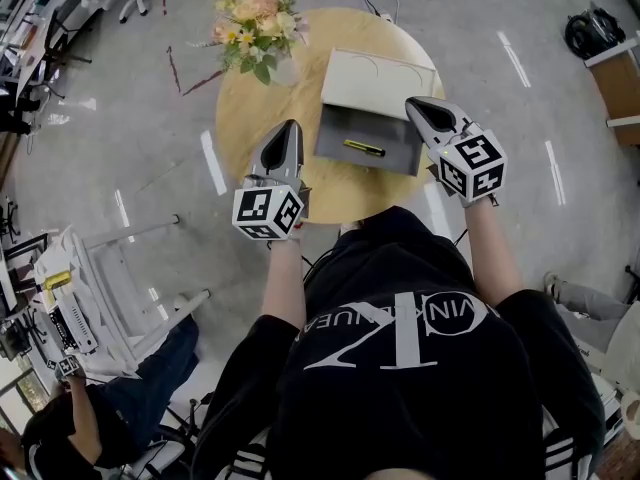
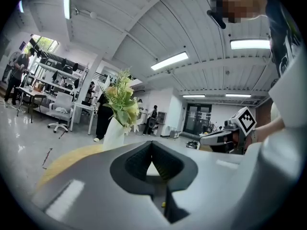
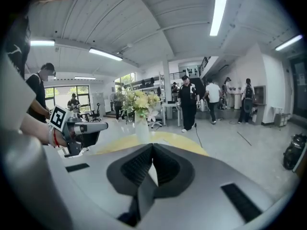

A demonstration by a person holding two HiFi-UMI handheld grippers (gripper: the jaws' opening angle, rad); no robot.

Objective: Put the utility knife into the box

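Yellow utility knife (image 1: 364,148) lies inside the open grey box (image 1: 345,123) on the round wooden table (image 1: 250,108), while the left gripper (image 1: 293,126) and right gripper (image 1: 416,104) hover clenched and empty.

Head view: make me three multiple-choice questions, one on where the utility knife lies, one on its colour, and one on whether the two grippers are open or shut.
1. Where is the utility knife?
A. on the floor
B. inside the box
C. beside the vase

2. What colour is the utility knife?
A. yellow
B. blue
C. white

3. How do the left gripper and the right gripper stand?
A. both open
B. one shut on the knife
C. both shut, holding nothing

Answers:
1 B, it lies on the bottom of the open box.
2 A, its body shows yellow against the grey box.
3 C, each gripper view shows the jaws together with nothing between them.
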